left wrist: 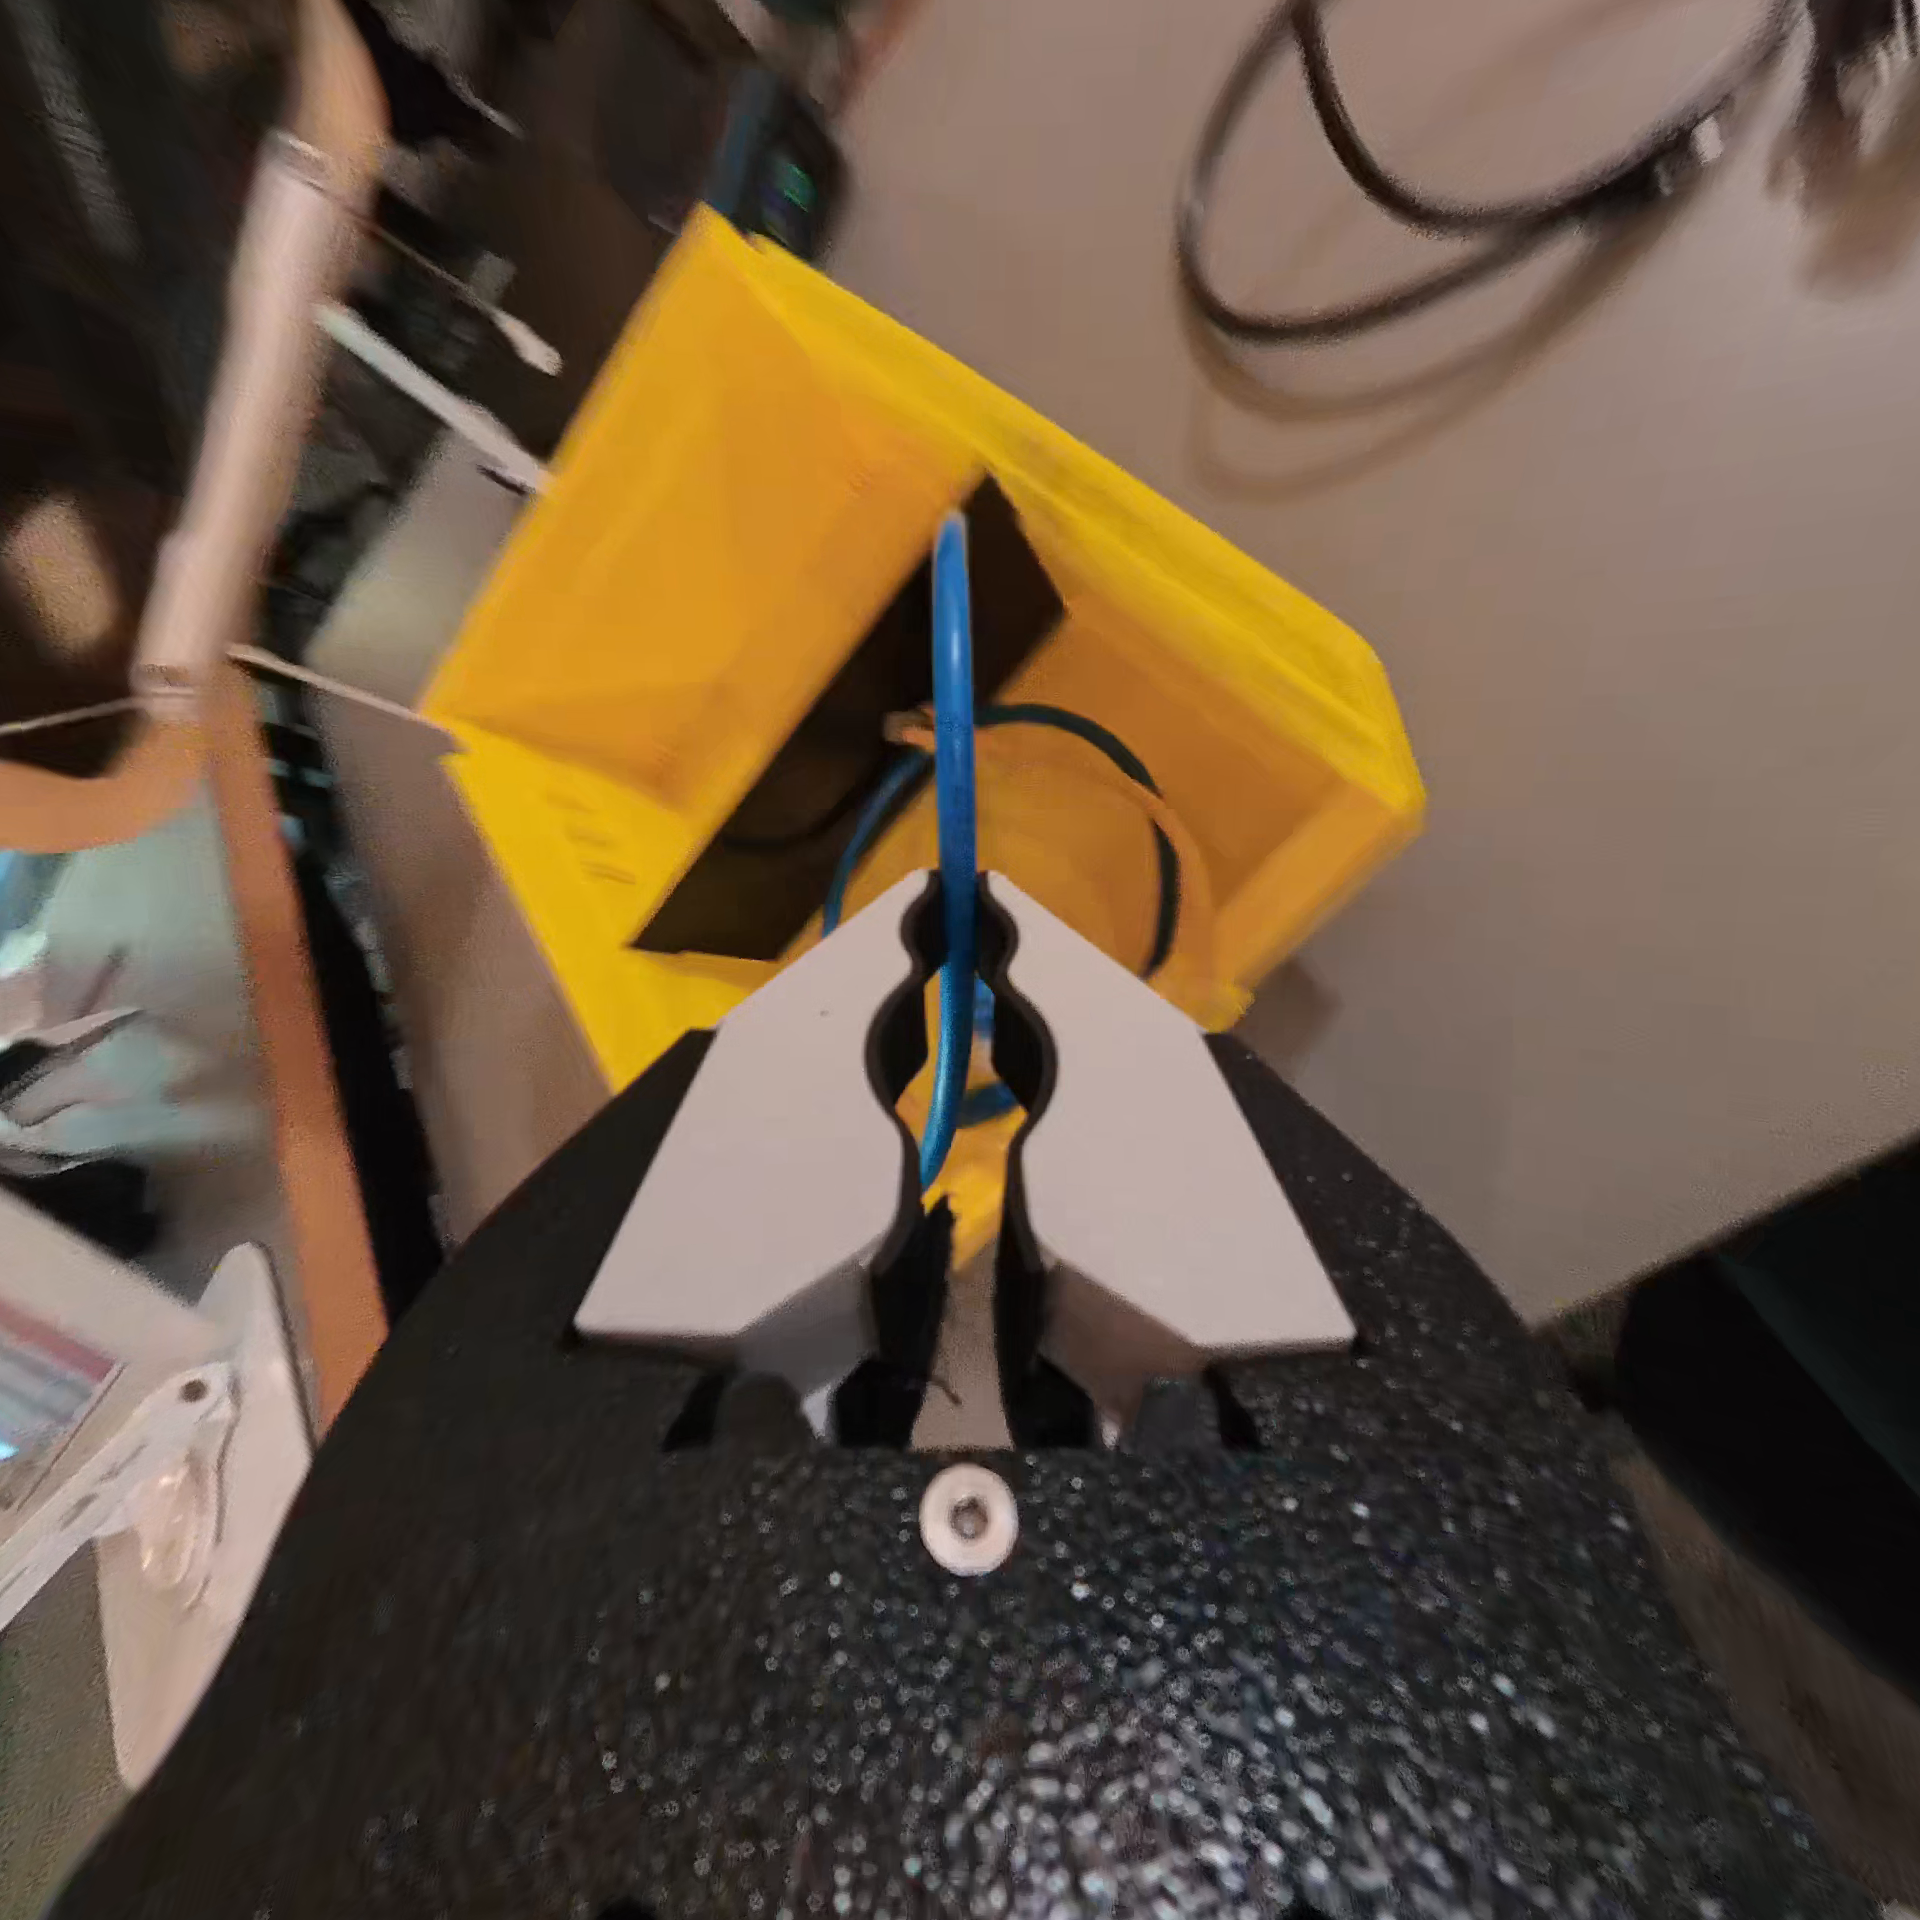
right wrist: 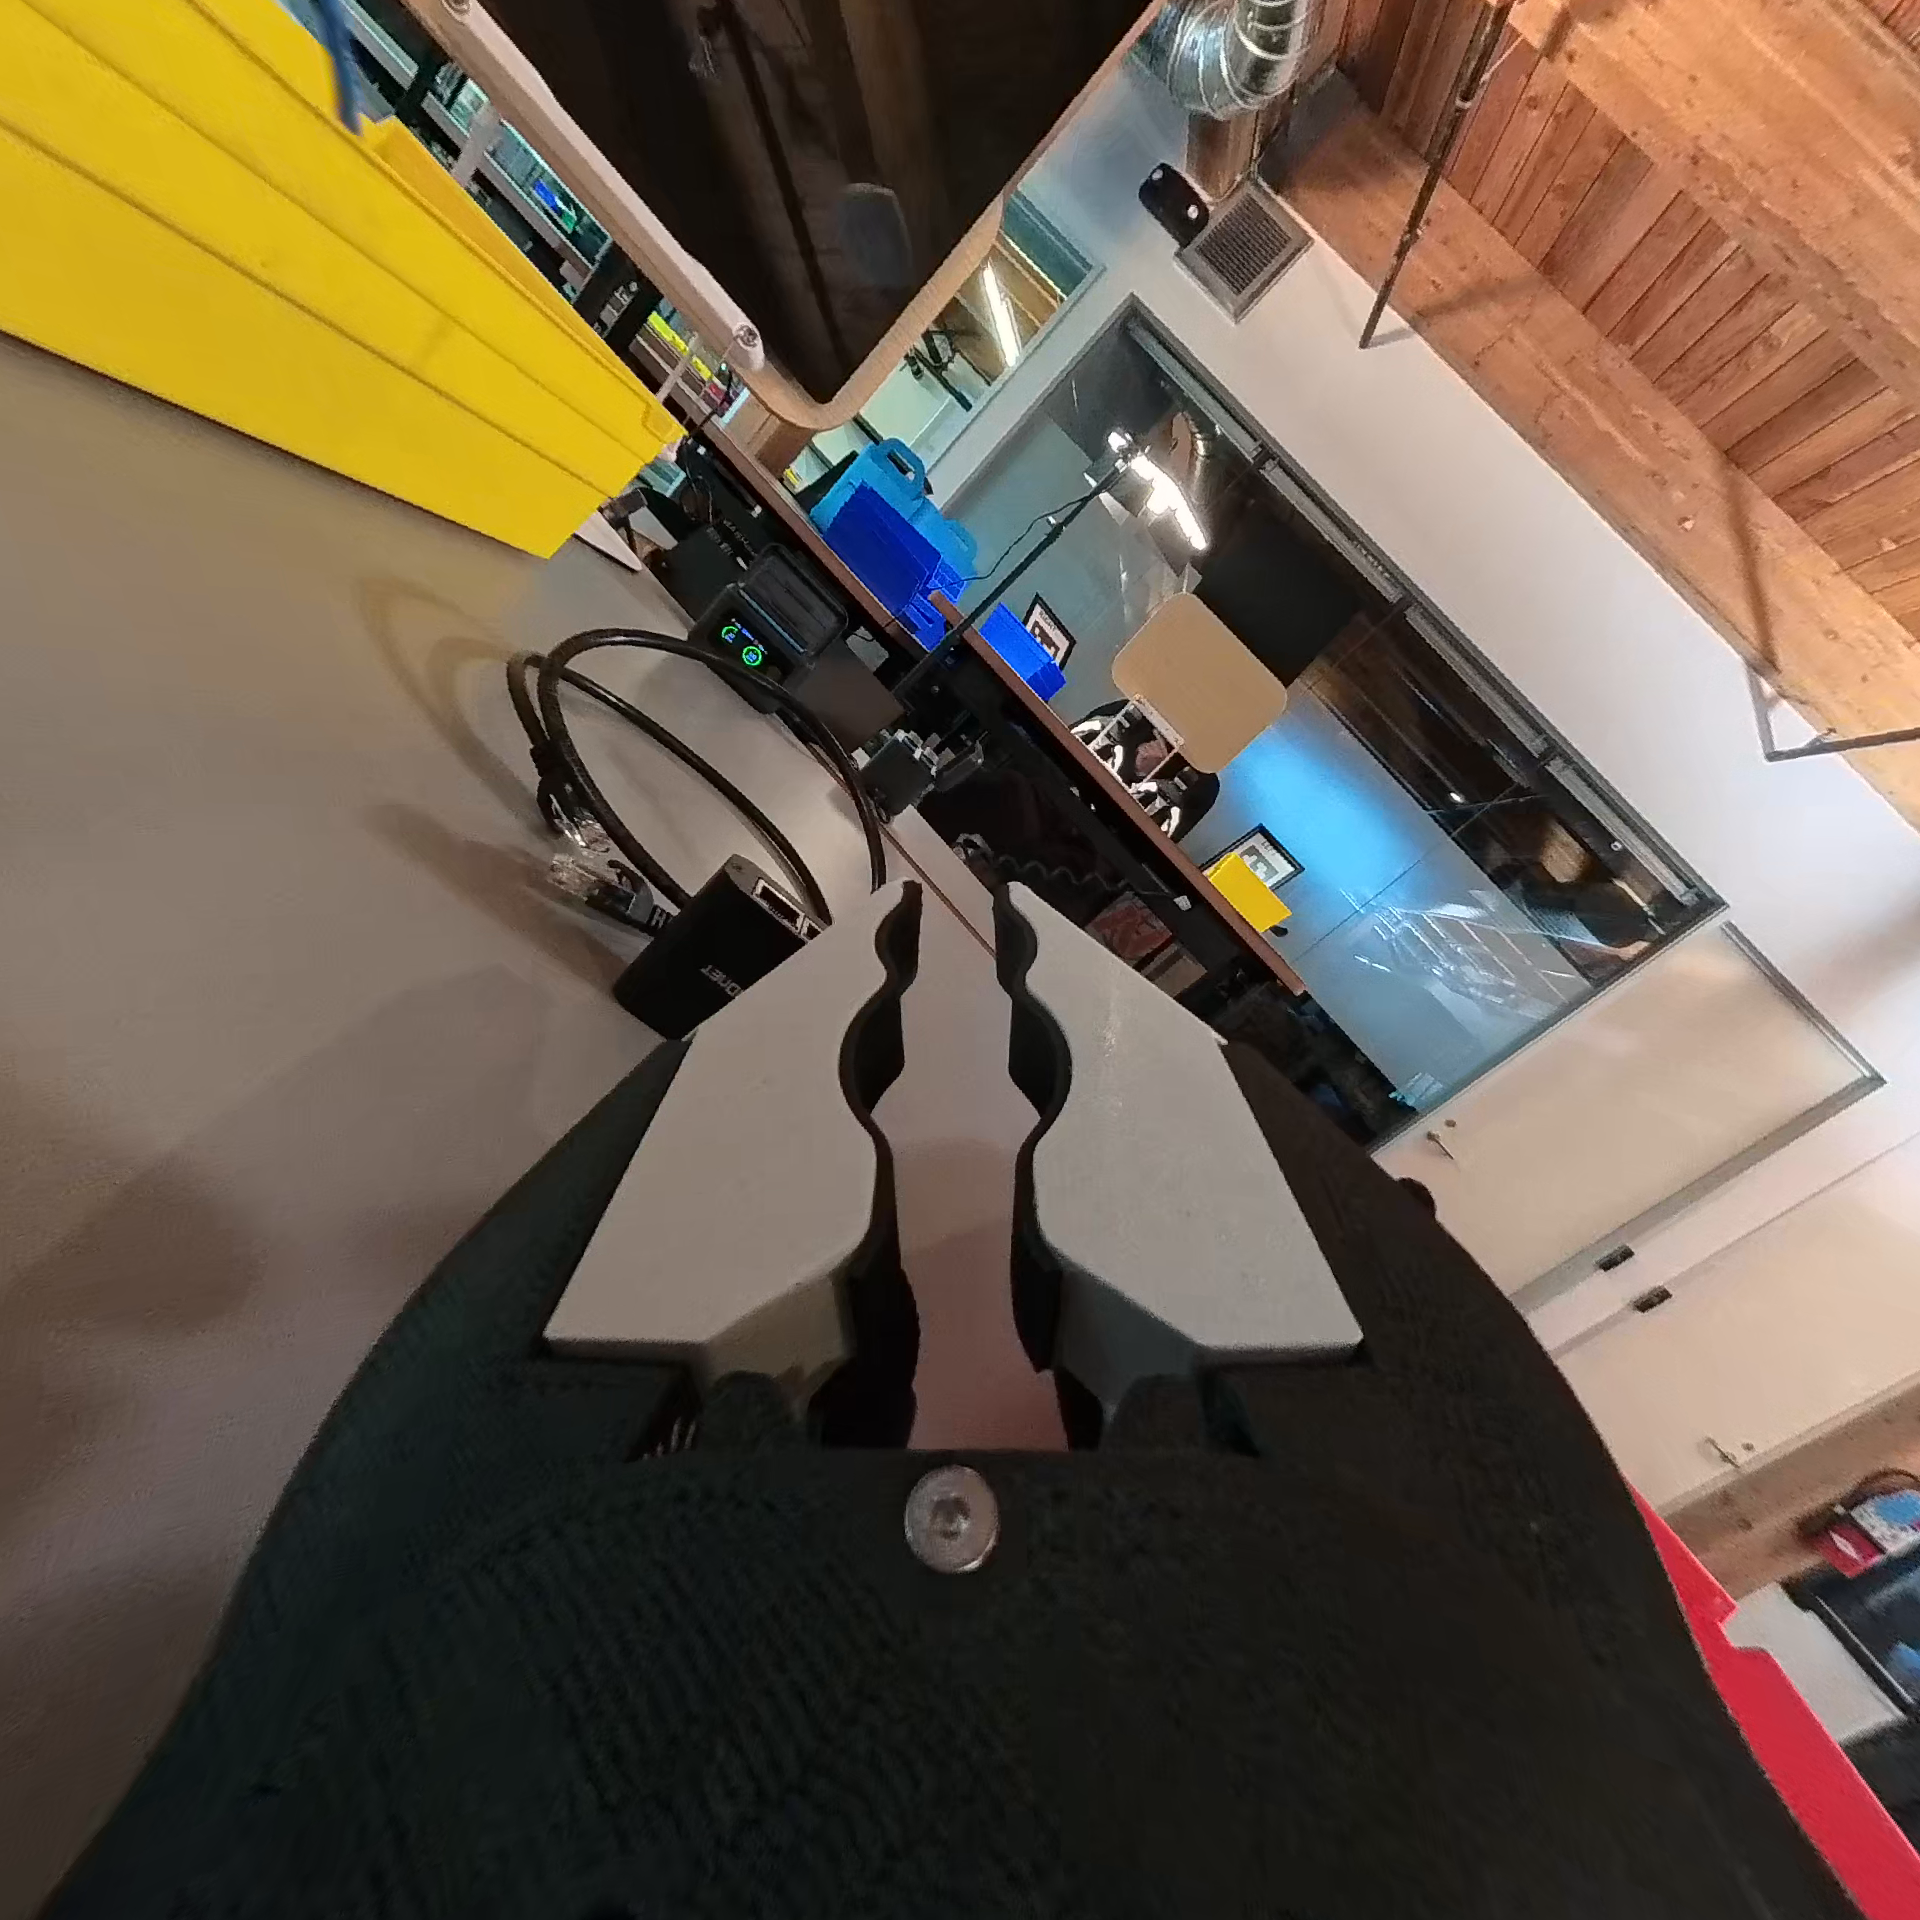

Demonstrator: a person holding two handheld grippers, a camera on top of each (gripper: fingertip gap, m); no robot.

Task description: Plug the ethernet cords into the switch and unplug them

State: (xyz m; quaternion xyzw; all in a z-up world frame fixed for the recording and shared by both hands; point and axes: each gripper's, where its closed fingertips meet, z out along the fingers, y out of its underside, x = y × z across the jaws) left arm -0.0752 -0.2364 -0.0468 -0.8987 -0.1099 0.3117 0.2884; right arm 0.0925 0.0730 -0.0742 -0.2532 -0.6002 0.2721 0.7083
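Observation:
In the left wrist view my left gripper (left wrist: 956, 888) is shut on a thin blue ethernet cord (left wrist: 954, 675). It holds the cord above a yellow bin (left wrist: 727, 520), and the cord runs up out of the bin. More cord loops lie inside the bin. In the right wrist view my right gripper (right wrist: 956, 904) is a little open and empty. It hovers just right of a small black switch (right wrist: 717, 966) on the grey table (right wrist: 260, 831). A black ethernet cord (right wrist: 665, 727) lies coiled behind the switch, with its clear plugs (right wrist: 582, 847) loose on the table.
The yellow bin (right wrist: 260, 260) stands at the table's far left in the right wrist view. A black device with green lights (right wrist: 764, 634) sits at the table's far edge. A black cord loop (left wrist: 1351, 301) lies on the table beyond the bin. The grippers' ends are close to 35 cm from one another.

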